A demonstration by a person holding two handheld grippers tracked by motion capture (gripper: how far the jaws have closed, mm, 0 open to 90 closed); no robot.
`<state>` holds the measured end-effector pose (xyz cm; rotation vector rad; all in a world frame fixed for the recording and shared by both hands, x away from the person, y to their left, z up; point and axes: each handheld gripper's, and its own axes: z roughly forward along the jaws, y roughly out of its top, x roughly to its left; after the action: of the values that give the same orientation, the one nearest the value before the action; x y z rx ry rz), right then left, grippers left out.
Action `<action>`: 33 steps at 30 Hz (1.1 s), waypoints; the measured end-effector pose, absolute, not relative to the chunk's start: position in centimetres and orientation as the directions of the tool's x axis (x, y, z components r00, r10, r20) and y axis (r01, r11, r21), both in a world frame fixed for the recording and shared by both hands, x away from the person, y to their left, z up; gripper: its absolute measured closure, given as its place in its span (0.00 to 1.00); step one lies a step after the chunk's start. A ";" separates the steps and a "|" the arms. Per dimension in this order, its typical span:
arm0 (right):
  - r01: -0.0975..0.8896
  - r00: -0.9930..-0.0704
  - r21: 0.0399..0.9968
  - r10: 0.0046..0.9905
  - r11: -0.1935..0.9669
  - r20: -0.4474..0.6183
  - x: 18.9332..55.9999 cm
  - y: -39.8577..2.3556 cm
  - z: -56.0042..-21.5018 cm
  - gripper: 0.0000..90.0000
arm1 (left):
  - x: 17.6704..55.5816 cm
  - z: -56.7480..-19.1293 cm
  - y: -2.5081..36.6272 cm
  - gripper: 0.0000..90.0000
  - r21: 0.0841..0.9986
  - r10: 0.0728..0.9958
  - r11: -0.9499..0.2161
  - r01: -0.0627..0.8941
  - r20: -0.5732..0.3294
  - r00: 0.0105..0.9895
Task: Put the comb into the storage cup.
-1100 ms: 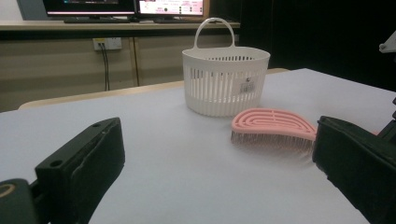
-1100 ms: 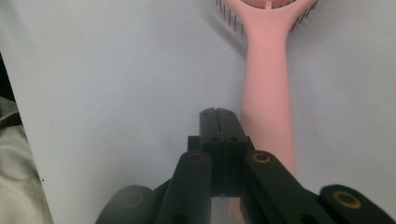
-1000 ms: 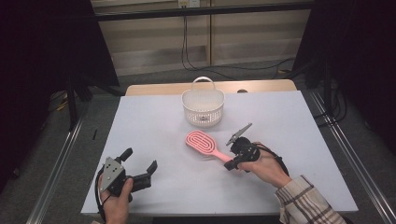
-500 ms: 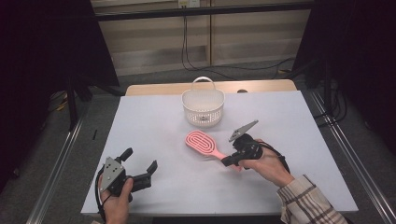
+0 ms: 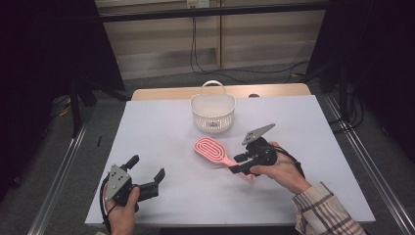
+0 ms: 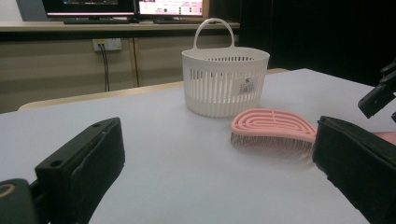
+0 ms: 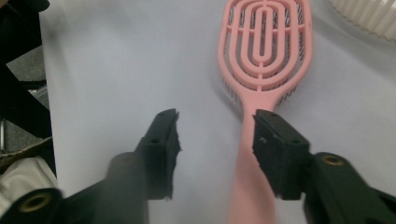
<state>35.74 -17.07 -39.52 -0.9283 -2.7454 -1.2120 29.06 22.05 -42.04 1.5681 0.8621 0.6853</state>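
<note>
One pink hairbrush (image 5: 212, 150), head toward basket (image 5: 213, 112)

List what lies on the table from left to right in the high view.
Left gripper → pink hairbrush → right gripper. The white basket sits farther back, overlapping the hairbrush's span.

White table top (image 5: 161, 127) over a light wooden edge (image 5: 161, 93) at its far side. Grey floor (image 5: 161, 81) beyond, crossed by black cables (image 5: 195, 54). Beige panelled wall (image 5: 156, 46); wall socket (image 6: 106, 44). Monitors (image 6: 123, 7) on a shelf. Black curtains (image 5: 44, 54) either side; metal rails (image 5: 58, 176) along the floor.
</note>
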 end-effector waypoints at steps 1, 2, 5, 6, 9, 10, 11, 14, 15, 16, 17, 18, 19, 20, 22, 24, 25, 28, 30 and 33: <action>0.518 -0.824 0.673 0.519 0.529 0.226 35.7 -17.0 -39.5 0.44 | 29.1 -42.0 22.0 0.03 0.985 0.829 -0.068 0.156 -0.032 0.558; 0.520 -0.817 0.673 0.536 0.526 0.213 35.7 -16.9 -39.5 0.38 | 29.1 -42.0 22.1 0.03 0.985 0.829 -0.069 0.156 -0.030 0.559; 0.536 -0.801 0.670 0.559 0.513 0.213 35.8 -16.7 -39.4 0.20 | 29.1 -42.0 22.0 0.03 0.986 0.828 -0.067 0.154 -0.031 0.560; 0.534 -0.797 0.675 0.569 0.509 0.203 35.9 -16.7 -39.4 0.14 | 29.1 -42.0 22.1 0.03 0.986 0.829 -0.069 0.153 -0.028 0.558; 0.546 -0.784 0.680 0.584 0.489 0.210 36.1 -16.7 -39.4 0.06 | 29.1 -42.0 22.0 0.03 0.985 0.828 -0.069 0.155 -0.030 0.560; 0.551 -0.777 0.683 0.594 0.480 0.209 36.2 -16.8 -39.3 0.06 | 29.1 -42.0 22.0 0.03 0.985 0.828 -0.070 0.156 -0.030 0.560; 0.554 -0.767 0.689 0.608 0.467 0.204 36.3 -16.9 -39.2 0.07 | 29.1 -42.0 22.0 0.03 0.985 0.827 -0.071 0.156 -0.029 0.561; 0.563 -0.754 0.677 0.630 0.474 0.186 36.7 -17.0 -38.9 0.07 | 29.1 -42.1 22.0 0.03 0.985 0.827 -0.072 0.157 -0.029 0.562; 0.561 -0.755 0.676 0.630 0.477 0.182 36.8 -17.0 -38.8 0.06 | 29.1 -42.1 22.0 0.03 0.985 0.828 -0.069 0.156 -0.031 0.560; 0.564 -0.752 0.678 0.632 0.471 0.186 36.9 -16.9 -38.7 0.06 | 29.1 -42.1 22.0 0.03 0.985 0.829 -0.069 0.157 -0.031 0.559; 0.559 -0.752 0.682 0.635 0.471 0.177 37.1 -16.8 -38.6 0.06 | 29.1 -42.1 22.0 0.03 0.985 0.828 -0.070 0.158 -0.031 0.560; 0.557 -0.752 0.684 0.636 0.472 0.173 37.2 -16.8 -38.5 0.07 | 29.1 -42.1 22.0 0.03 0.985 0.828 -0.070 0.158 -0.031 0.560; 0.550 -0.756 0.687 0.633 0.475 0.168 37.3 -16.7 -38.4 0.08 | 29.1 -42.0 22.0 0.03 0.985 0.828 -0.069 0.156 -0.030 0.560; 0.550 -0.758 0.687 0.629 0.475 0.172 37.4 -16.6 -38.3 0.08 | 29.1 -42.0 22.0 0.03 0.985 0.827 -0.071 0.156 -0.029 0.561; 0.552 -0.760 0.683 0.626 0.479 0.175 37.6 -16.3 -38.3 0.08 | 29.1 -42.1 22.0 0.03 0.985 0.827 -0.072 0.157 -0.029 0.562; 0.553 -0.763 0.680 0.620 0.482 0.181 37.8 -16.1 -38.2 0.07 | 29.1 -42.0 22.0 0.03 0.985 0.827 -0.071 0.156 -0.029 0.561; 0.552 -0.765 0.681 0.617 0.481 0.184 37.9 -16.0 -38.2 0.06 | 29.1 -42.1 22.0 0.03 0.985 0.828 -0.071 0.156 -0.029 0.560; 0.553 -0.767 0.673 0.614 0.490 0.183 38.0 -15.8 -38.3 0.06 | 29.1 -42.1 22.1 0.03 0.985 0.829 -0.069 0.158 -0.031 0.558; 0.567 -0.765 0.658 0.613 0.495 0.198 38.1 -15.7 -38.3 0.05 | 29.1 -42.1 22.1 0.03 0.985 0.828 -0.073 0.159 -0.029 0.560; 0.572 -0.767 0.652 0.607 0.498 0.209 38.5 -15.4 -38.1 0.05 | 29.1 -42.1 22.0 0.03 0.985 0.827 -0.071 0.156 -0.030 0.562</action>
<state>38.55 -15.42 -38.13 -1.0864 -2.7602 -1.1722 29.09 21.97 -42.05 1.5722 0.8580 0.6832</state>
